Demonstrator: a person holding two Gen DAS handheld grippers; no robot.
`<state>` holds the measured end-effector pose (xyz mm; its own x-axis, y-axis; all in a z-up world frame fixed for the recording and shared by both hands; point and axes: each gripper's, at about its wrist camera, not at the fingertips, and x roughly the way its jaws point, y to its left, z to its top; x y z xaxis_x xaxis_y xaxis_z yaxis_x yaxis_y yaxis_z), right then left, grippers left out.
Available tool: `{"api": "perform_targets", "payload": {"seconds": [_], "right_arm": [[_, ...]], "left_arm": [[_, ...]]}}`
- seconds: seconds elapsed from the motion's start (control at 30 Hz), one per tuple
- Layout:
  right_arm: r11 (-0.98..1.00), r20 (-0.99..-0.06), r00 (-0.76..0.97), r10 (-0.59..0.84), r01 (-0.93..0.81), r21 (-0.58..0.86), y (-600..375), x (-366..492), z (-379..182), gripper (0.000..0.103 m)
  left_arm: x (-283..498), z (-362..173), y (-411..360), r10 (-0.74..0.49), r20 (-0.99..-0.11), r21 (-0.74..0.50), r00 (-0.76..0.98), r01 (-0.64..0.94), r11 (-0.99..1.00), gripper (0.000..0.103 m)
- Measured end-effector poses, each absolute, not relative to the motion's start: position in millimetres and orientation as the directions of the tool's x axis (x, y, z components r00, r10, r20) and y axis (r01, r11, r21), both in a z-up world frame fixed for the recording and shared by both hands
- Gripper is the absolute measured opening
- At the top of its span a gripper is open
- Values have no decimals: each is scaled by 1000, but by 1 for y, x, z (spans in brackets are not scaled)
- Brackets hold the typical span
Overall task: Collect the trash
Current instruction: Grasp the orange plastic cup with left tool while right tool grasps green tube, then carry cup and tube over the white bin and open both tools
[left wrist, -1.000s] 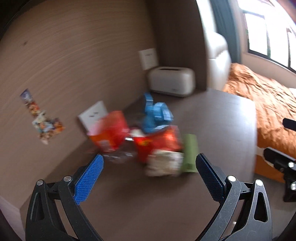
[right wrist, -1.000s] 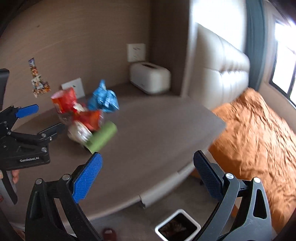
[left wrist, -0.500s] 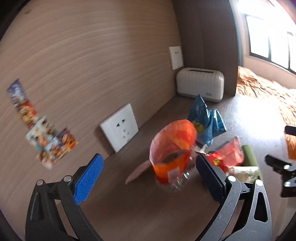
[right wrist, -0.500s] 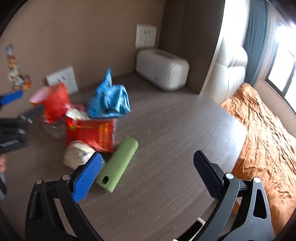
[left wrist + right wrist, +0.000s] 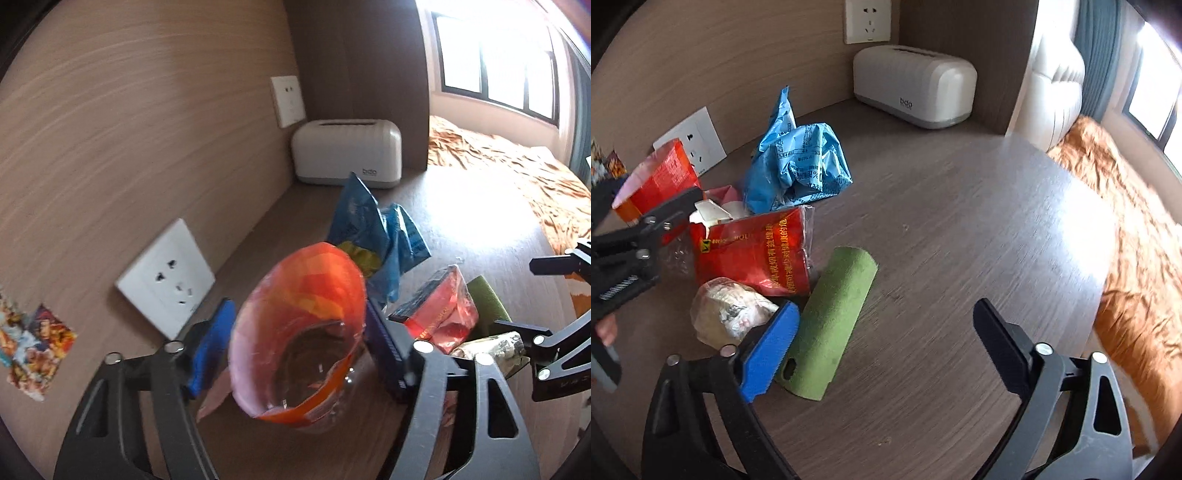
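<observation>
A pile of trash lies on the brown table by the wall. My left gripper (image 5: 301,345) has its fingers on both sides of an open orange snack bag (image 5: 299,332), seen again in the right wrist view (image 5: 657,181). Beside it lie a crumpled blue bag (image 5: 798,166), a red packet (image 5: 757,254), a clear bag of crumpled paper (image 5: 727,314) and a green roll (image 5: 831,321). My right gripper (image 5: 886,339) is open and empty, low over the table, its left finger by the green roll.
A white toaster (image 5: 916,85) stands in the back corner under a wall socket (image 5: 868,20). Another socket (image 5: 166,277) is on the wall behind the pile. A bed with an orange cover (image 5: 1137,236) lies past the table's right edge.
My left gripper moved in on the orange bag and narrowed around it. My right gripper moved down and closer to the pile, staying open.
</observation>
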<state>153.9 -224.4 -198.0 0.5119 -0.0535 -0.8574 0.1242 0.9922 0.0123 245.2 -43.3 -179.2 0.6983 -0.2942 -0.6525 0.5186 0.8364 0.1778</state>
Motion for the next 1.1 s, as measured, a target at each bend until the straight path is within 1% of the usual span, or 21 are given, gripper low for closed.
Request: {"api": "perform_targets", "payload": {"seconds": [0.07,0.1,0.13,0.17,0.23,0.27,0.3,0.33,0.43,0.53,0.6,0.83,1.1], "right_arm": [[992,-863,504,-46,125,20,-222,157,-198,90],[992,-867,498,-34,120,31,-221,159,-198,85],[993,-874,486,-17,109,41,-218,161,-199,81],[995,-882,470,-8,95,42,-215,163,-202,79],[995,-897,441,29,69,66,-208,166,-209,66],[995,-898,439,37,69,74,-207,166,-210,65],[995,-896,443,37,64,73,-205,166,-209,59],[995,-893,448,54,53,87,-204,165,-208,51],[993,-887,454,79,37,108,-202,160,-206,39],[987,-873,474,110,48,151,-211,152,-203,29],[985,-862,493,119,50,164,-217,147,-197,28],[989,-821,559,116,9,145,-234,122,-169,28],[992,-772,628,100,1,129,-265,71,-134,28]], "left_arm": [[246,-182,-47,-305,-660,160,687,525,836,53],[247,-184,-50,-302,-662,157,686,521,839,51],[246,-185,-52,-300,-663,157,686,519,840,47],[247,-186,-53,-299,-666,155,684,519,841,43],[245,-188,-56,-291,-667,157,686,511,845,43],[244,-188,-56,-288,-668,154,686,506,849,42],[244,-188,-55,-286,-670,147,685,500,853,42],[243,-188,-54,-284,-674,134,682,491,861,41],[237,-187,-47,-271,-683,112,678,464,879,41],[230,-184,-39,-244,-682,115,689,431,895,41],[223,-180,-33,-230,-680,116,696,412,904,41],[189,-150,-22,-187,-662,112,726,343,933,41],[136,-108,-53,-222,-637,127,739,385,914,41]]}}
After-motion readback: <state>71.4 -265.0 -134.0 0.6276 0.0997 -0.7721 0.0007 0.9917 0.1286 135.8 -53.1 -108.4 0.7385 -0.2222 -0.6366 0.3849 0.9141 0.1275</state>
